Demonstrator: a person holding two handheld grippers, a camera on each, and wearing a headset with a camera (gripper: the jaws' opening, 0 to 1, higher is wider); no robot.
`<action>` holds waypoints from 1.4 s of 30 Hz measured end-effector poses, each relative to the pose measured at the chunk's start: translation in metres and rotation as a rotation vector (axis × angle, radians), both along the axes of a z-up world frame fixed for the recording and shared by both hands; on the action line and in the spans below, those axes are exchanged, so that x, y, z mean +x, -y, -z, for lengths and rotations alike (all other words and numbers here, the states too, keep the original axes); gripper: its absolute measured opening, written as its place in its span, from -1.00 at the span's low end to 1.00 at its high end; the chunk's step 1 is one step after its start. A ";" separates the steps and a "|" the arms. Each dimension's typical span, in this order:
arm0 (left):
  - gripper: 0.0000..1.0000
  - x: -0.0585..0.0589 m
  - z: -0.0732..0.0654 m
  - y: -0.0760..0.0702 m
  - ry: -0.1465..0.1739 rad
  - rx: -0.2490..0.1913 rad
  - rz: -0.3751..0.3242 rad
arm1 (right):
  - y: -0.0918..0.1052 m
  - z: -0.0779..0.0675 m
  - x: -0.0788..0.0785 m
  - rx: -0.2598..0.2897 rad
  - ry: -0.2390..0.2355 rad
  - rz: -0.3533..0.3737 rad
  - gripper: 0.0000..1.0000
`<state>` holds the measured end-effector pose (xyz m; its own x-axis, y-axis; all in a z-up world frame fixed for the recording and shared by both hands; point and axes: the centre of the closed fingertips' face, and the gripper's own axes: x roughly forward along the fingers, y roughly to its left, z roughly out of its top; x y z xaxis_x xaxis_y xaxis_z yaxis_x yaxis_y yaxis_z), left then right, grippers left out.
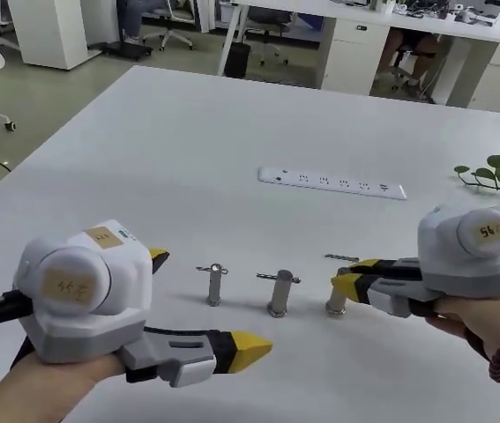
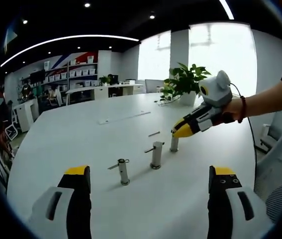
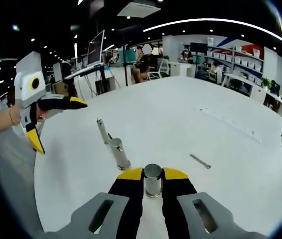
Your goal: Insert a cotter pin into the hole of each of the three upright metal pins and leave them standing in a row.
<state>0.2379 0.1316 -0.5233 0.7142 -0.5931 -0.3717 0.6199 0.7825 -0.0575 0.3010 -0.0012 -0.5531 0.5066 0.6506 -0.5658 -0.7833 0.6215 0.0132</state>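
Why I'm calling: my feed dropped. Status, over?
Left gripper open, free. Right gripper shut on third pin. Two pins hold cotters; spare cotter lies loose. Nothing blocking.

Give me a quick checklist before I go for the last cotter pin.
1. Grip: right gripper shut on third metal pin: ok.
2. Third metal pin upright on the table: ok.
3. Free tool: left gripper open, holding nothing: ok.
4. Target: loose cotter pin lying flat on the table, nothing on top of it: ok.
5. Done work: first metal pin and second metal pin each stand with a cotter pin through the top: ok.
6. Hole of the third metal pin turned toward the left gripper: cannot tell.
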 end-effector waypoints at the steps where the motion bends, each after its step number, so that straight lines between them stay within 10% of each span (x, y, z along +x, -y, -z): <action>1: 0.97 0.000 0.000 0.000 0.001 0.001 0.002 | 0.000 0.000 -0.002 -0.001 0.000 -0.002 -0.85; 18: 0.95 -0.004 0.000 0.002 -0.005 0.015 0.017 | -0.017 0.005 -0.038 0.022 -0.013 -0.045 -0.85; 42: 0.95 -0.002 -0.001 0.002 0.003 0.011 0.017 | -0.032 0.008 -0.048 0.048 0.002 -0.030 -0.83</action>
